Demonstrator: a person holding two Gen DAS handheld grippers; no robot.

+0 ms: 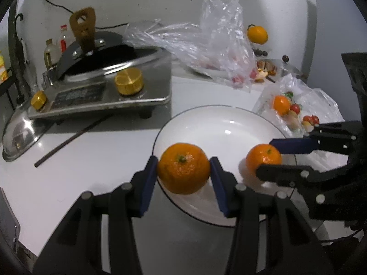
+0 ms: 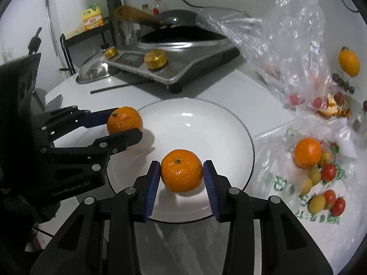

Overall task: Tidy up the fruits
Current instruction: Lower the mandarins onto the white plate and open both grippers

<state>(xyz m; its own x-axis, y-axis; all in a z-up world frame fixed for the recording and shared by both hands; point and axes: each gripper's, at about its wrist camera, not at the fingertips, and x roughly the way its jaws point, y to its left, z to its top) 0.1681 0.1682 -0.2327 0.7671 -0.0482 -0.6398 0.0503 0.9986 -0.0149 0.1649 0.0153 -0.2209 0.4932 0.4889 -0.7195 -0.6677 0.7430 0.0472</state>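
My left gripper is shut on a mandarin orange, held over the near left rim of a white plate with a dark edge. My right gripper is shut on a second mandarin over the plate's near part. Each view shows the other tool too. The right gripper comes in from the right with its mandarin, and the left gripper comes in from the left with its mandarin. Both fruits hang just above the plate.
A third orange lies with cherry tomatoes on a plastic bag right of the plate. Another orange sits at the back right. A steel stove with a pan, a pot lid, a chopstick and crumpled clear bags fill the back.
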